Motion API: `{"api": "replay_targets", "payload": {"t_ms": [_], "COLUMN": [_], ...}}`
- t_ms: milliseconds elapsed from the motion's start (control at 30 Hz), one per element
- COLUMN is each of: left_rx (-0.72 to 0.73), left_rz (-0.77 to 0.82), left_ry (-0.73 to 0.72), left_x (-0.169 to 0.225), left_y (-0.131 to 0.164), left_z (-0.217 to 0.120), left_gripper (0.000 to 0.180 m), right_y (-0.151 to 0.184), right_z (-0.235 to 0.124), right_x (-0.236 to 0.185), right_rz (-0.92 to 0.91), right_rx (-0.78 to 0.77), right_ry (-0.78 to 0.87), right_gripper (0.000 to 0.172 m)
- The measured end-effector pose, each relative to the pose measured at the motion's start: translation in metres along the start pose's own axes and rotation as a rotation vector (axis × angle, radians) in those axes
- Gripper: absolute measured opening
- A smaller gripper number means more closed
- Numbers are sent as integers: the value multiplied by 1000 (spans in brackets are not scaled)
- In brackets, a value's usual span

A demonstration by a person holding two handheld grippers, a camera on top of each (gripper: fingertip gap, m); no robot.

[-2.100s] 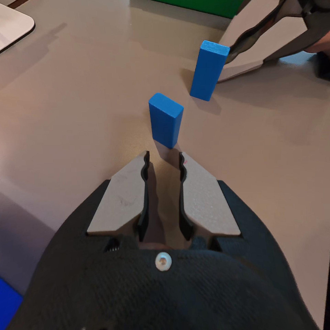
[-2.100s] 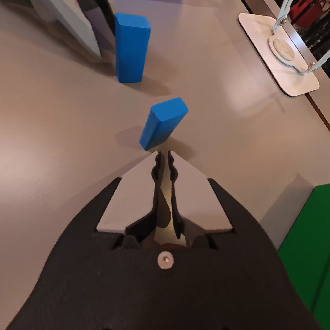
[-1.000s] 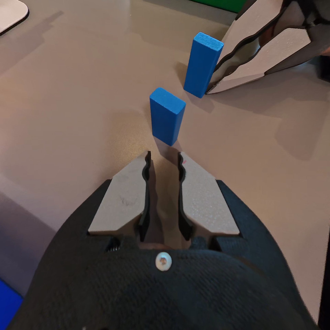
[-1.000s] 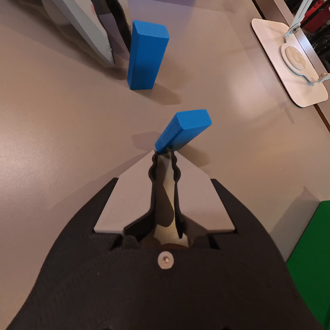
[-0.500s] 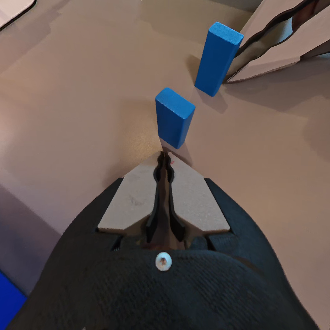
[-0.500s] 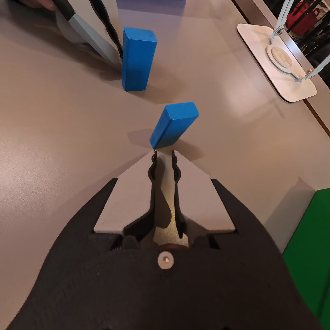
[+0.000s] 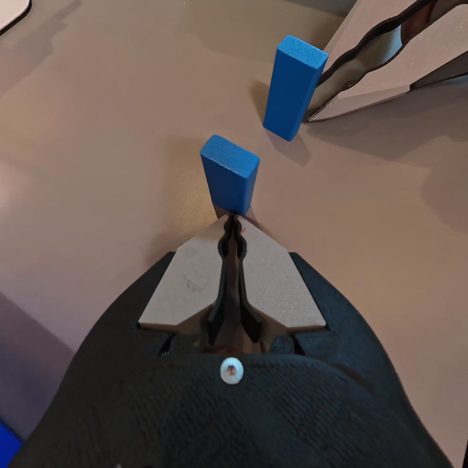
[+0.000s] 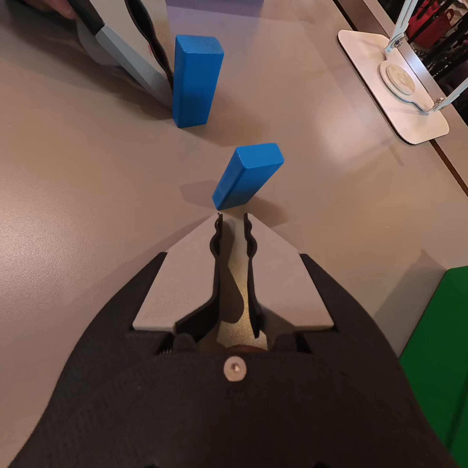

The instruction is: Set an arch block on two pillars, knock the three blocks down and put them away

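Observation:
Two blue pillar blocks stand on end on the tan table. In the left wrist view the near block [image 7: 229,177] stands just ahead of my left gripper [image 7: 231,217]. That gripper is shut with nothing in it, and its tips are at the block's base. The far block [image 7: 293,88] has my right gripper [image 7: 314,114] at its foot. In the right wrist view my right gripper [image 8: 233,215] is slightly open and empty, with its left fingertip [image 8: 219,215] close to the bottom corner of its block [image 8: 247,177]. The other block [image 8: 196,81] has my left gripper [image 8: 168,83] against its side. No arch block is in view.
A white stand base [image 8: 395,101] sits at the table's right edge. A green box [image 8: 443,342] is at the lower right. A white pad [image 7: 10,12] lies at the top left and a blue object [image 7: 7,440] at the bottom left. The grippers' ends are close to 11 centimeters from one another. The right gripper is farther from the blue object [image 7: 7,440], some 30 centimeters, than the left, some 20 centimeters.
My left gripper shut on air and moved forward to its block's base. My right gripper stayed slightly open at its block's foot, and that block looked more tilted a second ago.

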State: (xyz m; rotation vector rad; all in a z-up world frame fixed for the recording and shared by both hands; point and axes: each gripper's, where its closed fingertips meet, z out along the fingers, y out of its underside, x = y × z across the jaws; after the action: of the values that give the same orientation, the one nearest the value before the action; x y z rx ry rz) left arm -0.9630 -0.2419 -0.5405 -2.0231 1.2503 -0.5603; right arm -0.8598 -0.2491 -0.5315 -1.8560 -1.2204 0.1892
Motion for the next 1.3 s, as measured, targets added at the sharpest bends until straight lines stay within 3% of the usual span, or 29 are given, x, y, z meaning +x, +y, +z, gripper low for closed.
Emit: {"api": "replay_targets", "payload": {"t_ms": [467, 1300], "left_rx": [1, 0], "left_rz": [-60, -29], "left_ry": [-21, -30], "left_x": [-8, -7], "left_y": [-2, -2], "left_z": [2, 3], "left_gripper": [0, 0], "right_y": [5, 4], "right_z": [18, 7], "right_x": [24, 5], "right_rz": [31, -24], "right_rx": [-67, -53], "right_ry": [61, 56], "right_gripper": [11, 11]}}
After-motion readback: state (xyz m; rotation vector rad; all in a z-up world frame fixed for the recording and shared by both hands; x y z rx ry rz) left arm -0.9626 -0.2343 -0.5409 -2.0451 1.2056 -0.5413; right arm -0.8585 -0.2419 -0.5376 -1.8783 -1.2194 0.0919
